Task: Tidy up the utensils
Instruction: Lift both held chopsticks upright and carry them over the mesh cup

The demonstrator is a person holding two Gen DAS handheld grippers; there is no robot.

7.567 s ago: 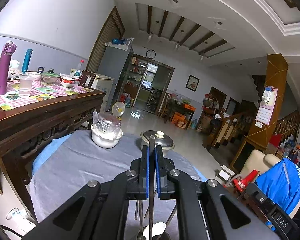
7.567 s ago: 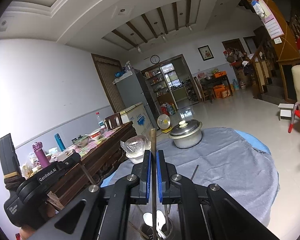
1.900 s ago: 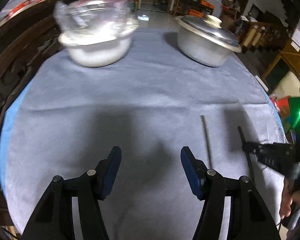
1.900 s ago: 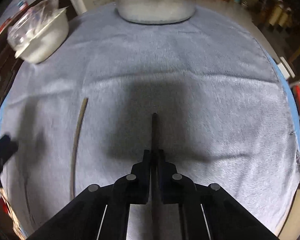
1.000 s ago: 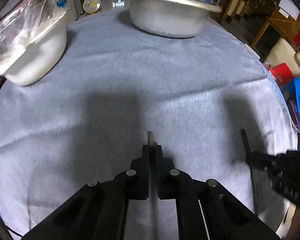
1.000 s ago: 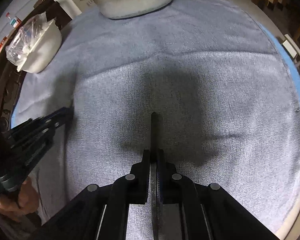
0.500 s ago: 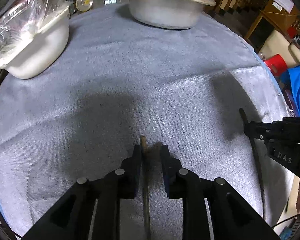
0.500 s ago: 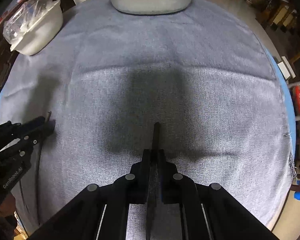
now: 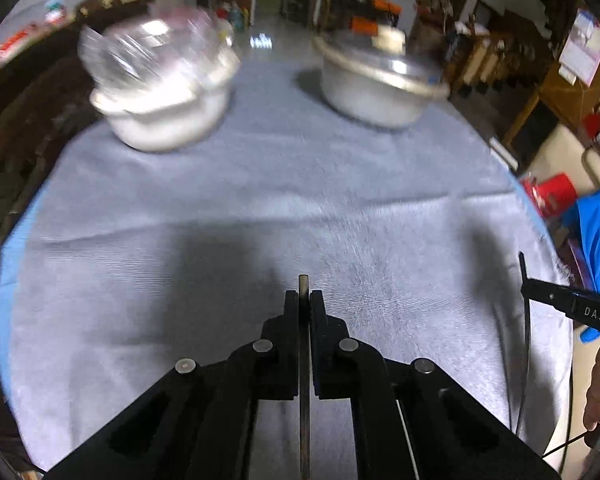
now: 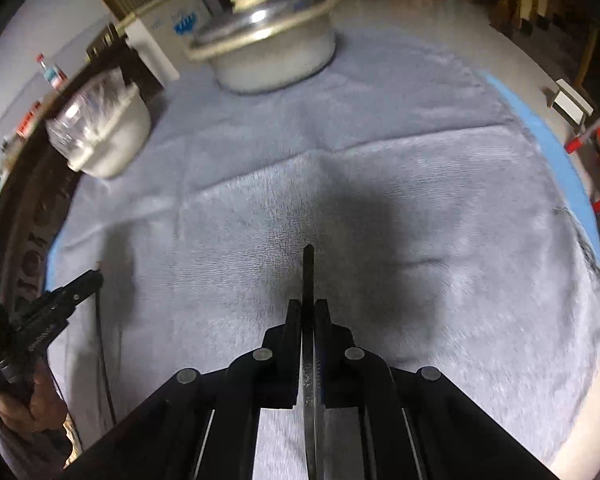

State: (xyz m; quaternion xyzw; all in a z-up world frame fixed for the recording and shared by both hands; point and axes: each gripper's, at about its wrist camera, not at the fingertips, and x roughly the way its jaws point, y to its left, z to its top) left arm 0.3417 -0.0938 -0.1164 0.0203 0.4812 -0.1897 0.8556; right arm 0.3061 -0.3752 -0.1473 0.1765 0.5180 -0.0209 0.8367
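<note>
Both grippers clamped on a utensil each, up over the grey tablecloth

Left gripper [image 9: 305,300] has its jaws pinched tight on a thin metal utensil handle [image 9: 303,286], tip poking out toward 12 o'clock, can't tell what kind of utensil it is. Right gripper [image 10: 309,308] is squeezed onto a dark-handled knife [image 10: 309,272], blade running back between the jaws toward 6. In the left wrist view the right gripper shows out at 3 o'clock; in the right one the left gripper sits around 8. Grey tablecloth [image 10: 420,160] under everything, lidded metal pot [image 10: 272,52] up at 12, white bowl with plastic wrap [image 10: 104,136] at about 10, well apart from both grippers.
</note>
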